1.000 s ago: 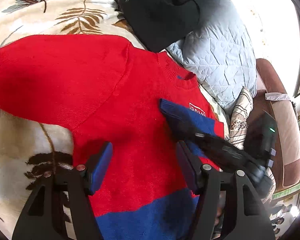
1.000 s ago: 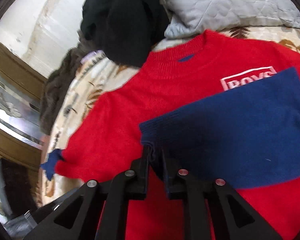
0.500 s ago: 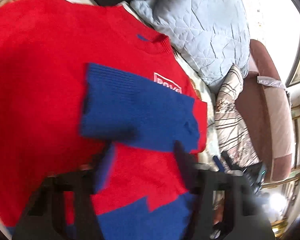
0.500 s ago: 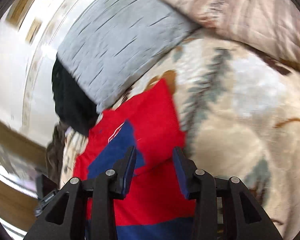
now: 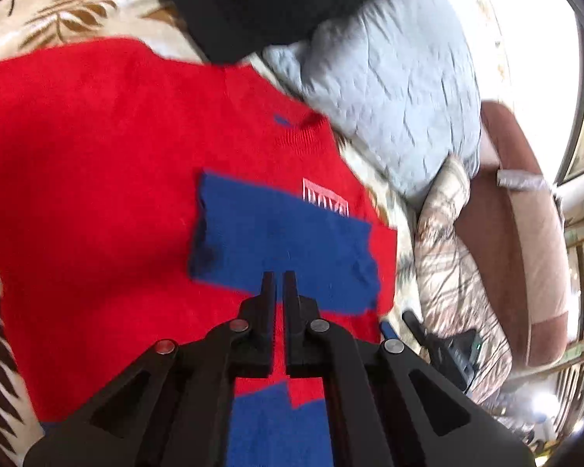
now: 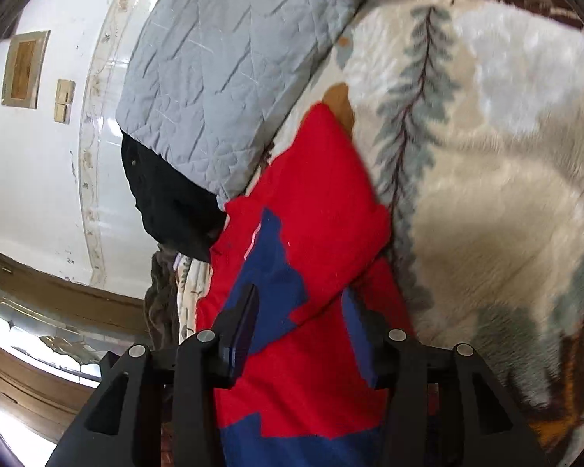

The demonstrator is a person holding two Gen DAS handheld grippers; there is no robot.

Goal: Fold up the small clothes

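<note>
A small red sweater (image 5: 105,179) with a blue hem lies flat on the leaf-print blanket (image 5: 58,11). Its blue-cuffed sleeve (image 5: 280,241) is folded across the chest, partly covering a white logo. My left gripper (image 5: 278,276) is shut, empty, hovering over the sleeve's lower edge. In the right wrist view the sweater (image 6: 323,210) shows from its side, with the folded sleeve (image 6: 272,264) on it. My right gripper (image 6: 299,311) is open and empty above the sweater's side edge.
A black garment (image 5: 261,4) and a grey quilted pillow (image 5: 389,89) lie beyond the collar. A striped cushion (image 5: 455,257) and a brown chair (image 5: 518,233) stand to the right. The blanket (image 6: 486,179) spreads right of the sweater; a white wall (image 6: 39,171) is behind.
My right gripper let go of the blue sleeve, opened and swung off to the sweater's side. My left gripper closed and moved over the folded sleeve.
</note>
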